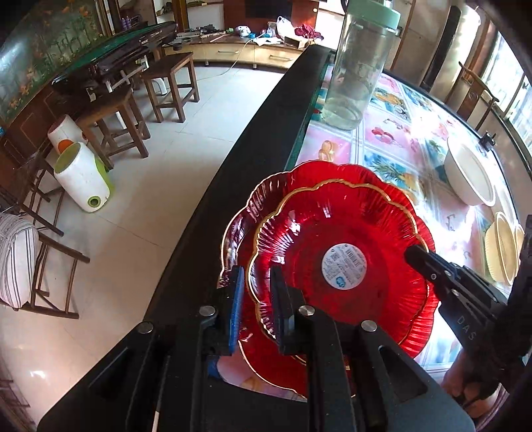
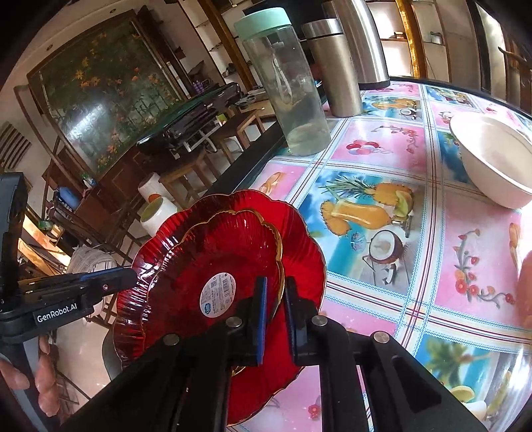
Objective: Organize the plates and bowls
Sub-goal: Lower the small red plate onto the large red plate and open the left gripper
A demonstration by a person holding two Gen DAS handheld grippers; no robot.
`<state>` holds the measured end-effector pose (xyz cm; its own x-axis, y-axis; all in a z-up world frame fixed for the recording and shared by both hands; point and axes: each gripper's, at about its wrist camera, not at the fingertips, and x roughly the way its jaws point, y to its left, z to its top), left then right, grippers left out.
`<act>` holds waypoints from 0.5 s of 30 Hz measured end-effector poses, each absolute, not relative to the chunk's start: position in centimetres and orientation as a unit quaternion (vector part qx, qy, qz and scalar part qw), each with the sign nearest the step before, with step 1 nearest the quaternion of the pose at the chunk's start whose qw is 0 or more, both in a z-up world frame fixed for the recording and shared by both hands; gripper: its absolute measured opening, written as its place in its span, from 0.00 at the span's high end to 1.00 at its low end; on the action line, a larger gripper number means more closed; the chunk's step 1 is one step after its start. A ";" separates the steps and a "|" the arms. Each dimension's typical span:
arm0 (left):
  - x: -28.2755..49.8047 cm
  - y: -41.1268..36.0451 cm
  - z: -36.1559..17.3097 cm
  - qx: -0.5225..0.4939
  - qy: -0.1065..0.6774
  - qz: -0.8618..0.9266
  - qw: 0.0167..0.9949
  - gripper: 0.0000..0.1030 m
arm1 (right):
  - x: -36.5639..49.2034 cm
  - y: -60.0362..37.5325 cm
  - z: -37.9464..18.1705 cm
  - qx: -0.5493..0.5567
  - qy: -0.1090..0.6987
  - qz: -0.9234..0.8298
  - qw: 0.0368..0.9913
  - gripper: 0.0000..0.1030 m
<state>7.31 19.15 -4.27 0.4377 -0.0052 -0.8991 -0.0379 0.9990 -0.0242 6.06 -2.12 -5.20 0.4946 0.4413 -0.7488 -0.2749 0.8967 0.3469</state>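
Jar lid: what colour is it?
Pale mint green lid on the clear jar; right wrist view shows it best.

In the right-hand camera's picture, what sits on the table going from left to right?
Red plates → clear bottle with a green lid → steel flask → white bowl.

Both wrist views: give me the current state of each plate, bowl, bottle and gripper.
Small red plate: nested on the large one, both grippers on its rim.
Large red plate: underneath, at the table edge.
White bowl: upright, empty.
Clear bottle: upright, capped.
Left gripper: shut on rim.
Right gripper: shut on rim.
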 end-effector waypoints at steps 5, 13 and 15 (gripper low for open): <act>4.9 18.3 -2.8 -0.038 0.476 0.005 0.878 0.87 | 5.4 -2.6 -3.8 0.083 0.418 0.209 0.880 0.82; -3.0 14.9 -0.9 -0.071 0.317 -0.017 0.945 0.23 | 2.9 -6.6 0.3 0.121 0.290 0.201 0.928 0.36; -4.5 12.8 -0.7 -0.044 0.302 -0.050 0.951 0.23 | 2.2 -7.5 1.0 0.114 0.268 0.200 0.935 0.30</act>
